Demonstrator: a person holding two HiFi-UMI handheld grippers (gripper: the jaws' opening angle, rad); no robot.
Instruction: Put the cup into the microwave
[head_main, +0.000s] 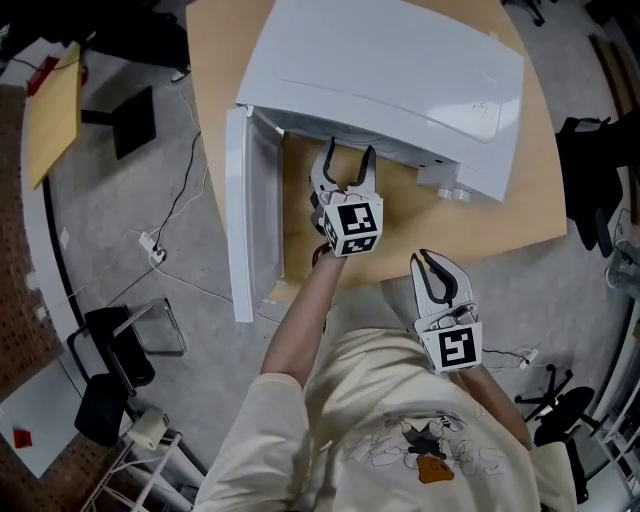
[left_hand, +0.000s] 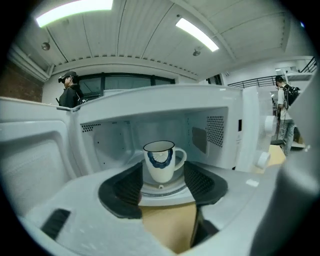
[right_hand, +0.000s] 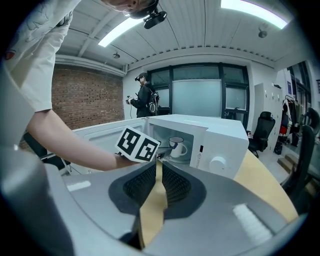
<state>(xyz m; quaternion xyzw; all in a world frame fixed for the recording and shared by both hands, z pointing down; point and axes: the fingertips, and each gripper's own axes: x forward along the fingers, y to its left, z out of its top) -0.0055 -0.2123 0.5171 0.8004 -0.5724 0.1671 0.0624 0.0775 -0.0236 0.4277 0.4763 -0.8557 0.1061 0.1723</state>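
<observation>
Head view: left gripper (head_main: 348, 152) at the microwave (head_main: 400, 70) mouth, door (head_main: 238, 215) wide open.
Left gripper view: claw spread, clear of the cup (left_hand: 161, 161), which stands upright on the turntable inside.
Right gripper view: right gripper (right_hand: 158, 167) pressed together, empty.
Progress: cup's in!

Bright, even light comes from ceiling strip lamps (left_hand: 197, 34), which blow out to white. The white microwave (head_main: 400, 70) shines without harsh shadows. Both gripper views bulge at the edges, darken in the corners, and blur nearest the lens.
</observation>
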